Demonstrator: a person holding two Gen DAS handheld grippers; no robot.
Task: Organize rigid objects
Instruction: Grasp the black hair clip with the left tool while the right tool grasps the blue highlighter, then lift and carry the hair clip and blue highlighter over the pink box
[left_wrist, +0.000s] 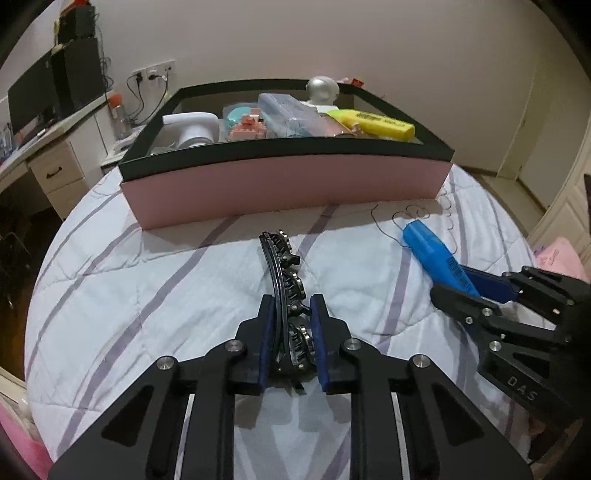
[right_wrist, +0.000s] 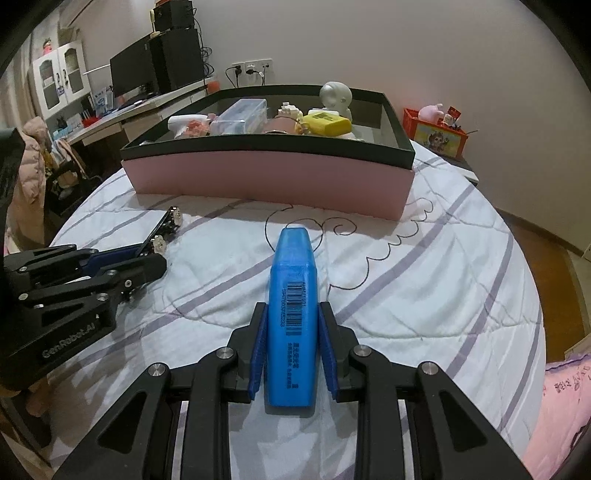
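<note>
Left tool (left_wrist: 291, 321), clenched on a black curved strip (left_wrist: 280, 266) set with metal studs; the blue pads (left_wrist: 266, 343) press its two faces, and its far end reaches toward the box (left_wrist: 284, 177). Right tool (right_wrist: 291, 332), clenched on a blue marker (right_wrist: 293, 295); pads (right_wrist: 258, 354) grip its flat sides, the barcode face is up, and the capped end points at the box. Both held things are just in front of the box, over the striped quilt (left_wrist: 147, 295) of the bed, the strip to the left of the marker. The box, pink-walled with a dark rim, lies on the quilt. Inside it: a yellow marker (left_wrist: 373, 123) at right, a clear case (left_wrist: 288, 114) at centre, a white holder (left_wrist: 192, 129) at left, a silver figurine (left_wrist: 321, 90) at the far wall. Left of the box stands a desk (left_wrist: 55, 155) with a monitor (left_wrist: 33, 92).
</note>
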